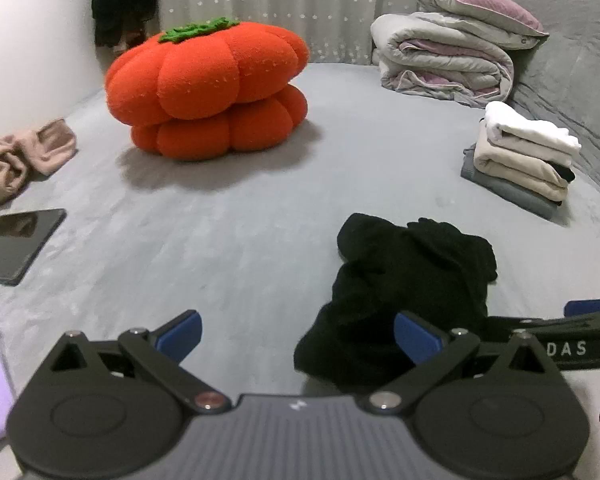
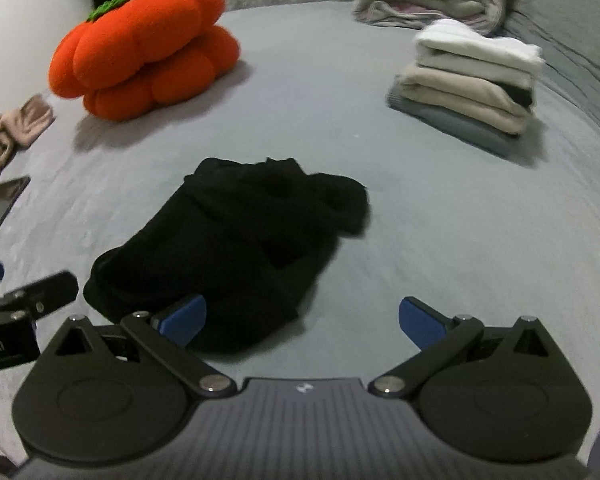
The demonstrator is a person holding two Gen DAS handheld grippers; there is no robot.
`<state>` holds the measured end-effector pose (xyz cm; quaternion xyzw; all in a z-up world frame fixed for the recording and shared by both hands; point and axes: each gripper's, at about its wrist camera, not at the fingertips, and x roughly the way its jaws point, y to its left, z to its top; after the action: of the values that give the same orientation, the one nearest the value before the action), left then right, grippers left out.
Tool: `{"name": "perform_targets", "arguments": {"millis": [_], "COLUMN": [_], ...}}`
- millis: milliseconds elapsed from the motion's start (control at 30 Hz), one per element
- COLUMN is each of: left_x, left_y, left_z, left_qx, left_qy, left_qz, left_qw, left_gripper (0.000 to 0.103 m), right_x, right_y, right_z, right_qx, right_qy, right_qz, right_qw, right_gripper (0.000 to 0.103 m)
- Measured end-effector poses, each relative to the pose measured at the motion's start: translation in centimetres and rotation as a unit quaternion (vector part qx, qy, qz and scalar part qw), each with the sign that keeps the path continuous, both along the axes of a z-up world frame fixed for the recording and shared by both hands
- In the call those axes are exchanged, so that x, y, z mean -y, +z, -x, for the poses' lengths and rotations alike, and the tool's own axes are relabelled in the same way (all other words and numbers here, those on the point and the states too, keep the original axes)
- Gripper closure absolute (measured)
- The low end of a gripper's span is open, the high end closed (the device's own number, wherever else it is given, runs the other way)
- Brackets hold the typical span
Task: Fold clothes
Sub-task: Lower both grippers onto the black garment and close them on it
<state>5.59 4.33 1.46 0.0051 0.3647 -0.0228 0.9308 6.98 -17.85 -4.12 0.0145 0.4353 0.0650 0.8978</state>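
Both grippers sit nearest the lenses, each with its jaws spread wide and nothing between the blue pads: the left gripper [image 1: 298,334] hovers with the black garment [image 1: 404,300] at its right pad, the right gripper [image 2: 302,322] with the same black garment [image 2: 236,256] at its left pad.

Around them stretches the grey bed [image 1: 260,216]. On it, in falling size: a rolled duvet [image 1: 444,60] at the far right, an orange pumpkin cushion [image 1: 208,88] far left of centre, a stack of folded clothes [image 1: 524,156] on the right, the crumpled black garment in the near middle, a beige garment [image 1: 24,156] at the left edge, and a dark phone [image 1: 18,244] near it.

The black piece lies bunched, its long axis running from the grippers away toward the folded stack, the lumpier end farthest off.

Likely risk: its layers are heaped and dark, so edges are hard to read; a pinch could catch several layers and drag the whole heap instead of spreading it.
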Motion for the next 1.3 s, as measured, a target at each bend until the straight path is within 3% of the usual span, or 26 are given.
{"name": "perform_targets", "arguments": {"millis": [233, 367, 567, 700, 767, 833, 967, 1100, 1233, 1300], "left_x": [-0.7, -0.8, -1.2, -1.5, -1.0, -0.5, -0.1, 0.2, 0.2, -0.1], "left_y": [-3.3, -5.1, -6.8, -6.4, -6.1, -5.7, -5.0, -4.3, -3.7, -3.5], "left_z": [-3.3, -4.9, -6.4, -6.2, -5.9, -5.6, -5.2, -4.8, -4.7, -4.8], "left_qx": [0.003, -0.020, -0.070, -0.078, -0.072, -0.066, -0.050, -0.035, -0.026, -0.025], "left_qy": [-0.031, -0.050, -0.048, -0.034, -0.035, -0.037, -0.033, -0.043, -0.048, -0.049], "left_qz": [0.038, 0.067, 0.099, 0.110, 0.098, 0.085, 0.077, 0.088, 0.108, 0.128], "left_qw": [0.9988, 0.9963, 0.9915, 0.9903, 0.9920, 0.9935, 0.9952, 0.9946, 0.9926, 0.9902], "left_gripper": [0.000, 0.000, 0.000, 0.001, 0.001, 0.001, 0.007, 0.018, 0.039, 0.043], "right_x": [0.9, 1.7, 1.2, 1.7, 2.2, 2.4, 2.1, 2.6, 3.7, 4.3], "right_y": [-3.7, -6.3, -6.9, -6.4, -6.2, -6.0, -5.4, -4.9, -4.3, -3.7], "right_z": [-3.9, -5.3, -4.6, -4.3, -4.2, -4.2, -3.7, -3.4, -3.2, -3.0], "right_qx": [-0.020, -0.041, -0.020, -0.018, -0.015, -0.010, -0.004, -0.002, 0.006, 0.013], "right_qy": [0.004, 0.011, 0.063, 0.066, 0.062, 0.064, 0.067, 0.052, 0.035, 0.027], "right_qz": [-0.042, -0.076, -0.045, -0.049, -0.055, -0.063, -0.076, -0.079, -0.091, -0.095], "right_qw": [0.999, 0.996, 0.997, 0.996, 0.996, 0.996, 0.995, 0.996, 0.995, 0.995], "right_gripper": [0.000, 0.000, 0.000, 0.001, 0.009, 0.026, 0.052, 0.094, 0.096, 0.097]}}
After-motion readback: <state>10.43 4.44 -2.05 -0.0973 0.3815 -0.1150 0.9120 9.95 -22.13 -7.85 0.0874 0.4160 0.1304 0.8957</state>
